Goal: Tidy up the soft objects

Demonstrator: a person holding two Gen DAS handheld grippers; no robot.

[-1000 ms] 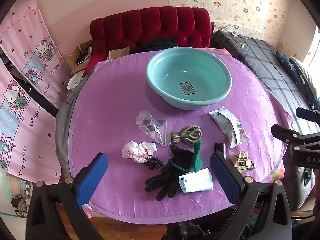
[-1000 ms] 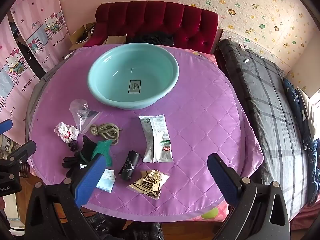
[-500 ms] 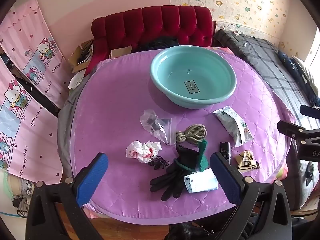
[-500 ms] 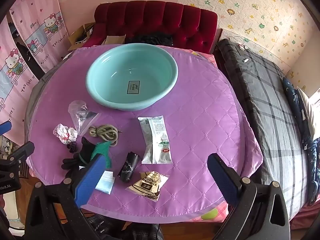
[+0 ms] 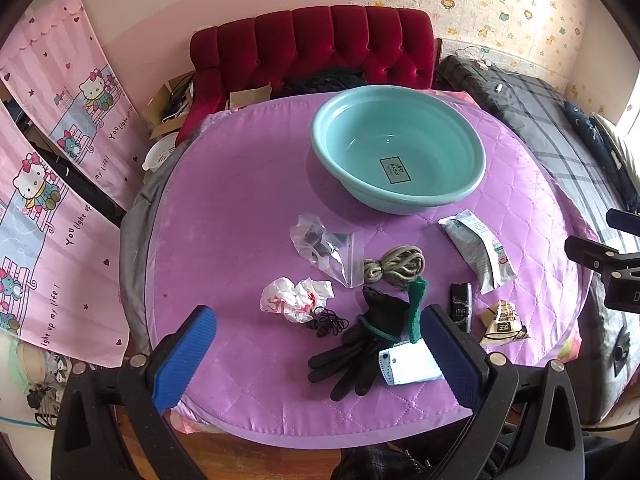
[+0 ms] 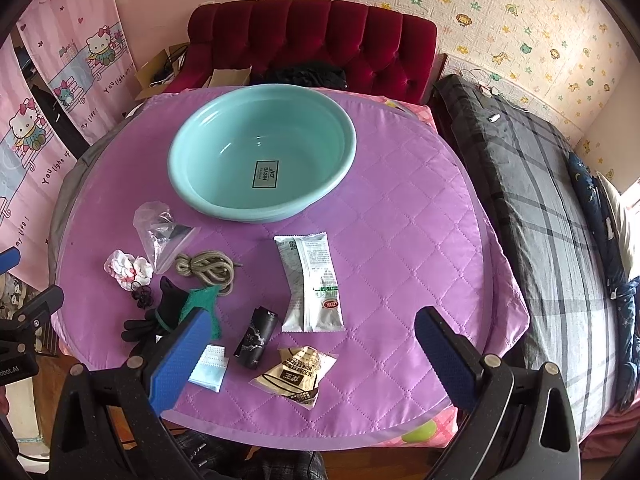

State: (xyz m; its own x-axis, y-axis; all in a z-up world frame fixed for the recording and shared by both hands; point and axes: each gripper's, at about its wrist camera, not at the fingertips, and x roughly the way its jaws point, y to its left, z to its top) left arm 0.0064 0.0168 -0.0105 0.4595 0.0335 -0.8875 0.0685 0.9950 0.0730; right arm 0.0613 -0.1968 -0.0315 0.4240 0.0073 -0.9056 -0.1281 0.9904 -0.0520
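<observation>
A black glove (image 5: pixel 356 344), a coiled cord (image 5: pixel 394 268), a crumpled white bag (image 5: pixel 294 300) and several packets lie scattered on the purple quilted surface (image 5: pixel 240 200) in front of an empty teal basin (image 5: pixel 400 160), while the left claw (image 5: pixel 316 360) and right claw (image 6: pixel 312 364) hover above the near edge, both spread wide and holding nothing.

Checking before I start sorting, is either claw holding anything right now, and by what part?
Nothing is held. The left claw and the right claw are both open above the table, and the glove lies untouched.
</observation>
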